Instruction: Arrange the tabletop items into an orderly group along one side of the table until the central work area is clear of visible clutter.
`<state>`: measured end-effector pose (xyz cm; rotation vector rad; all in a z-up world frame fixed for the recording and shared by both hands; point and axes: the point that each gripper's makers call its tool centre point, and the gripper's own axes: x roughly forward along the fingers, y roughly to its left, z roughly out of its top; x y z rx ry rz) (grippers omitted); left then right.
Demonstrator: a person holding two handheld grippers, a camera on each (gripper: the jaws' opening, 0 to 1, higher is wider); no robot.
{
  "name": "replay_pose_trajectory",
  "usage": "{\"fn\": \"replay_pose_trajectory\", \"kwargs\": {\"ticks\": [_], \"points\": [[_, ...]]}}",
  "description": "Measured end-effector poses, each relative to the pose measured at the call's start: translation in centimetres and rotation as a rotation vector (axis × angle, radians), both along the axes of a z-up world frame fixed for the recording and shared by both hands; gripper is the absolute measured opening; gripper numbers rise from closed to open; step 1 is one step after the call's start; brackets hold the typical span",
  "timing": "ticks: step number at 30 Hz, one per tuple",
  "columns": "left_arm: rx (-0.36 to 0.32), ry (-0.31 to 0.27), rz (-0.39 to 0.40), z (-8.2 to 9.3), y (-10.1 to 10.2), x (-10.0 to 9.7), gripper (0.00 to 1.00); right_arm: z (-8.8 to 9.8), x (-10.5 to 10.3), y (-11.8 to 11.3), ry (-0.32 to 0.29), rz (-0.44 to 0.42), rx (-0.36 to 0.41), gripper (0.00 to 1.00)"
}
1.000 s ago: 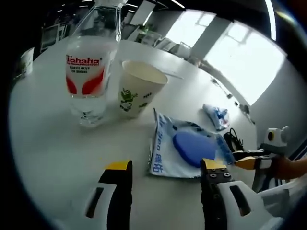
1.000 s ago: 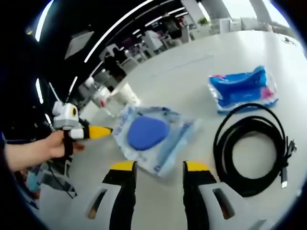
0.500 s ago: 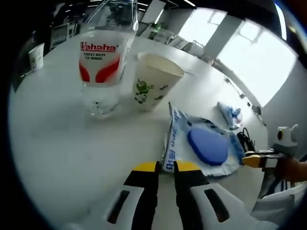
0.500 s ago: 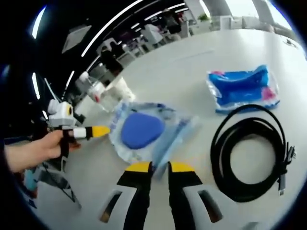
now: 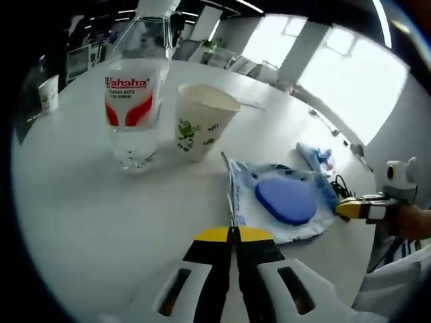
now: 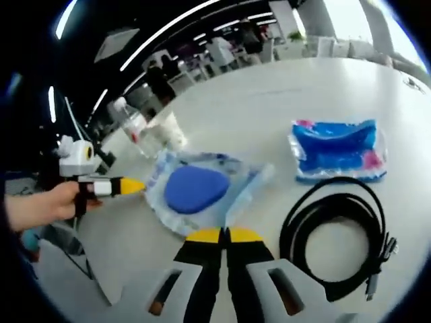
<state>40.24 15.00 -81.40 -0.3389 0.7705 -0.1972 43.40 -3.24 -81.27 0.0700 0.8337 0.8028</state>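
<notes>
Tabletop items lay spread over the white table [image 5: 74, 202] rather than grouped along one side. At the far left stood a water bottle [image 5: 135, 108], with a paper cup [image 5: 199, 121] just beside it. Next came a clear packet holding a blue pad [image 5: 286, 200], near the middle of the table. The left gripper [image 5: 233, 233] had its jaws closed on that packet's near edge; the right gripper [image 6: 224, 235] was likewise clamped on the packet's opposite edge. Further right lay a blue pouch [image 6: 337, 149] and a coiled black cable [image 6: 337, 235], apart from each other. Judged from this, tidying was at an early stage; packet, pouch and cable remained to be gathered.
</notes>
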Motion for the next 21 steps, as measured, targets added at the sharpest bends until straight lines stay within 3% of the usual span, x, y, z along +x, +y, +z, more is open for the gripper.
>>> {"fn": "replay_pose_trajectory", "kwargs": {"ticks": [7,21], "points": [[0.091,-0.080,-0.043,1.8,-0.9,1.1,0.00,1.0,1.4,-0.8,-0.085,0.029,-0.034,0.00],[0.128,-0.113,-0.035,3.4,-1.3,4.1,0.00,2.5,7.1,-0.7,-0.159,0.075,-0.048,0.00]]}}
